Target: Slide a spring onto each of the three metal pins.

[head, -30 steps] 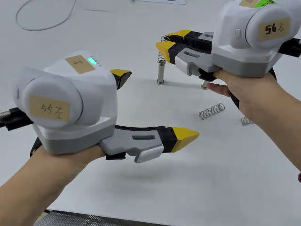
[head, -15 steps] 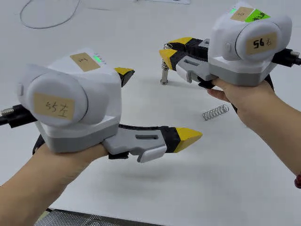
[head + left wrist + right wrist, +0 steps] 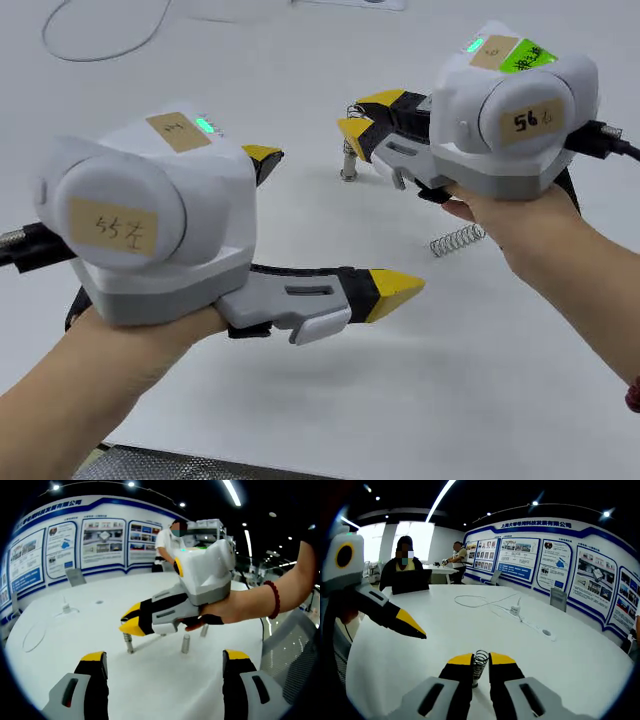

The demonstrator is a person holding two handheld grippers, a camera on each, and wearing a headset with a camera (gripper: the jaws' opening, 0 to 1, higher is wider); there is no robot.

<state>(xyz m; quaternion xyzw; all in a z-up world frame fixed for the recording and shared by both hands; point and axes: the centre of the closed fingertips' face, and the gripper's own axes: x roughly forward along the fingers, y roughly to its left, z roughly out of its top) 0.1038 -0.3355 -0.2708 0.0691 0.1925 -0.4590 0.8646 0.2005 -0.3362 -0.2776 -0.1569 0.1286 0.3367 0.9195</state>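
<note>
On the right gripper, yellow-tipped jaws clenched on a thin coiled metal spring, right at the top of a short upright metal pin on the white tabletop. Another bare metal pin just beside. On the left gripper, jaws spread wide, grasping nothing. Nearer, flat on the tabletop, a second loose coiled spring, apart from both grippers

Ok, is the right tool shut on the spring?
Shut: in the right gripper view the right tool pinches the spring between its yellow tips.
</note>
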